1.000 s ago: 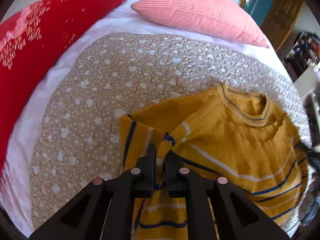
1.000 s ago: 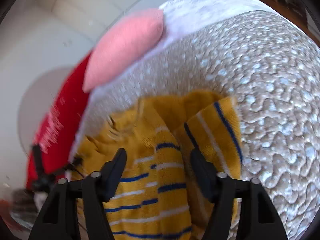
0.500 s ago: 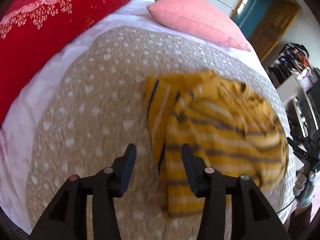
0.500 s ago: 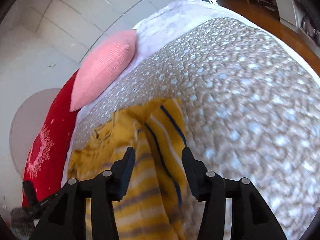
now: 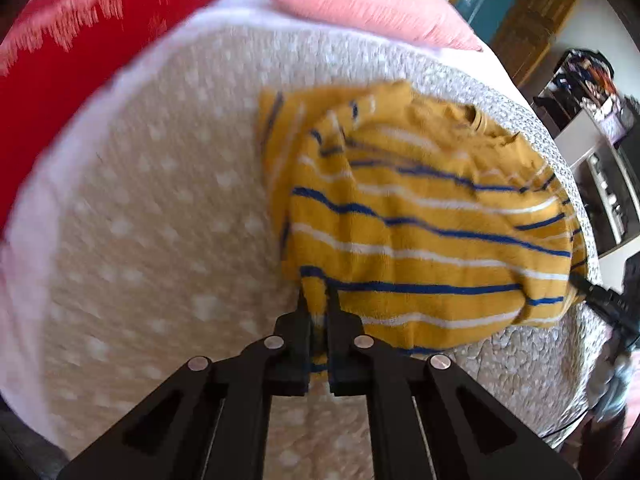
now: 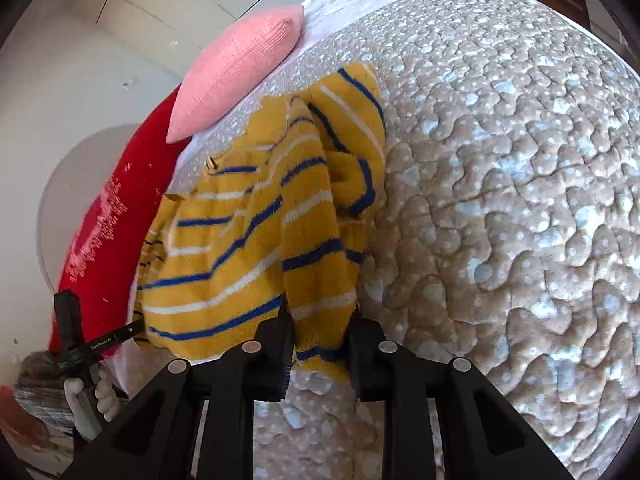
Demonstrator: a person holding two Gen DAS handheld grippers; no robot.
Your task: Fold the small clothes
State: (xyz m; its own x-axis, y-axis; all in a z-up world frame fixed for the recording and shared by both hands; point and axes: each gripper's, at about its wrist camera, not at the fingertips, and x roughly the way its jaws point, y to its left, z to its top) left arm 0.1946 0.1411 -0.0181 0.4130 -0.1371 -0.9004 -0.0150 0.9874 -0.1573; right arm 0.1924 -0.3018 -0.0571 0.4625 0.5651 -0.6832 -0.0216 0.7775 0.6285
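Both claws, spread half a second ago, are now being pinched onto the yellow striped sweater (image 5: 420, 232): left claw (image 5: 318, 300), right claw (image 6: 320, 320), near hem

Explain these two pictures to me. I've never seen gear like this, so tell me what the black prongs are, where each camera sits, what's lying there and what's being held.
There is no robot here. A person holds a hand-held two-finger gripper in each hand, and each carries a wide-angle camera looking forward along its fingers, which bends the scene round. One picture comes from the left gripper, the other from the right gripper; the black prongs are their fingers. On a beige quilted bedspread lies a small yellow sweater with blue and white stripes. Beyond it are a pink pillow and a red pillow. Both sets of jaws have just been closing, and each now pinches the near edge of the sweater, at opposite corners, probably ready to fold it.
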